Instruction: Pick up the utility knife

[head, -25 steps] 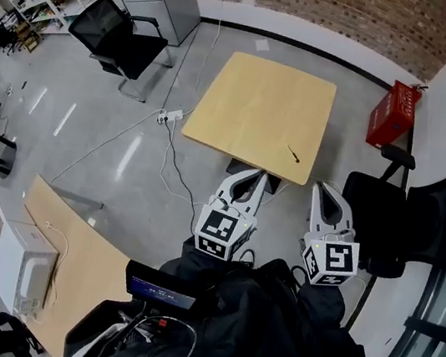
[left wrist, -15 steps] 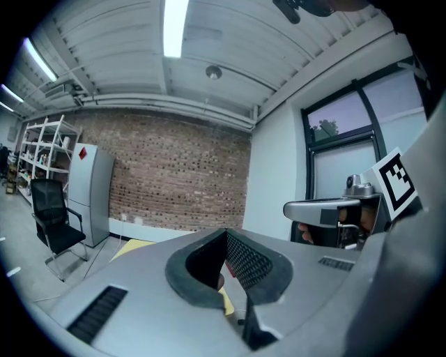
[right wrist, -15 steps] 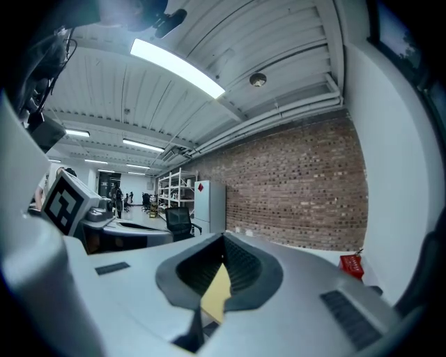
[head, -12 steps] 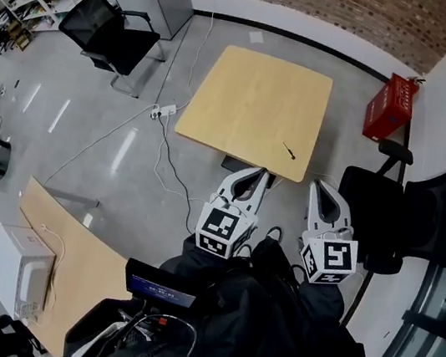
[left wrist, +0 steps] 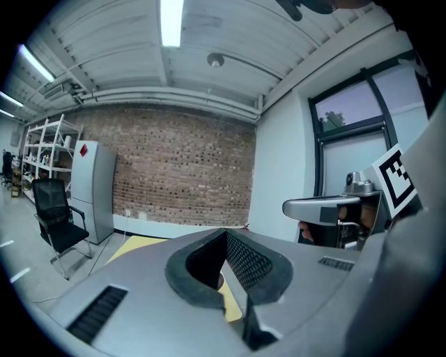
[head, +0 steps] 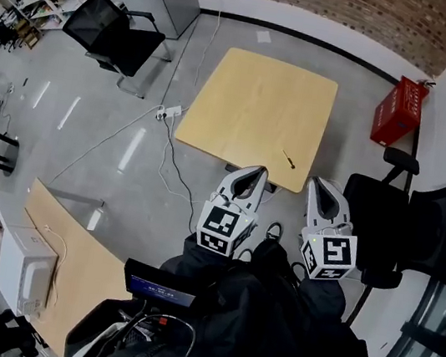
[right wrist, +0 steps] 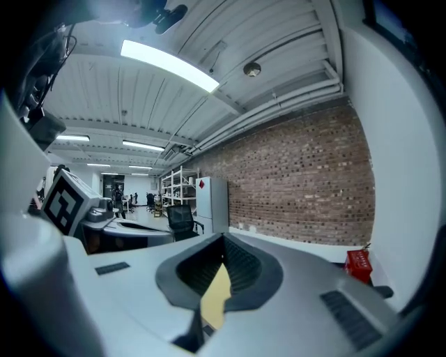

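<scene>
On the table (head: 253, 102), utility knife (head: 291, 158) diagonal, far-left to near-right; left hand-held gripper (head: 257, 172), right hand-held gripper (head: 318, 183) both closed.

The left gripper (head: 251, 174) and right gripper (head: 320, 186) were grey wedges, each bearing a black-and-white marker cube (head: 221, 231); the jacket (head: 266, 325) was black.

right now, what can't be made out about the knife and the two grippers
- utility knife, head view: too small to tell blade end from handle, or whether the blade is out.
- Gripper views: knife not visible; the shut jaws of the left gripper and right gripper block all but a sliver of the table.
</scene>
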A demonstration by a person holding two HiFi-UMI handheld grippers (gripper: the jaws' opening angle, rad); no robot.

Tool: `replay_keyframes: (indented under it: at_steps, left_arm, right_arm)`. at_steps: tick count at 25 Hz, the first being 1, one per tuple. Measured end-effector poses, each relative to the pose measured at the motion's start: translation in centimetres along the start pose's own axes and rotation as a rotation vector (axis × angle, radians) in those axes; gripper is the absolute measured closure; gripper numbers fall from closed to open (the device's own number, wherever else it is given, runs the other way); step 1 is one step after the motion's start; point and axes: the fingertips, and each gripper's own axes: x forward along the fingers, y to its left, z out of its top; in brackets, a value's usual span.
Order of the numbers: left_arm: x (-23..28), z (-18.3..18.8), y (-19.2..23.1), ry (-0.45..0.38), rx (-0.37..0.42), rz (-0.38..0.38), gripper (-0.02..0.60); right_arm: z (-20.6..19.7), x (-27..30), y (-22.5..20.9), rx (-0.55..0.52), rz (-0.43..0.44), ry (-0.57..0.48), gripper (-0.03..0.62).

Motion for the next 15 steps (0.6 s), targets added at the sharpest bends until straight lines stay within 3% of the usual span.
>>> replay_keyframes:
  at_steps: [15]
  left_arm:
    - [11.7,0.3,0.4,0.087,0.01,0.02,0.581]
  right_arm:
    - [-1.5,6.7,-9.4,0.06,0.057,0.053,0.589]
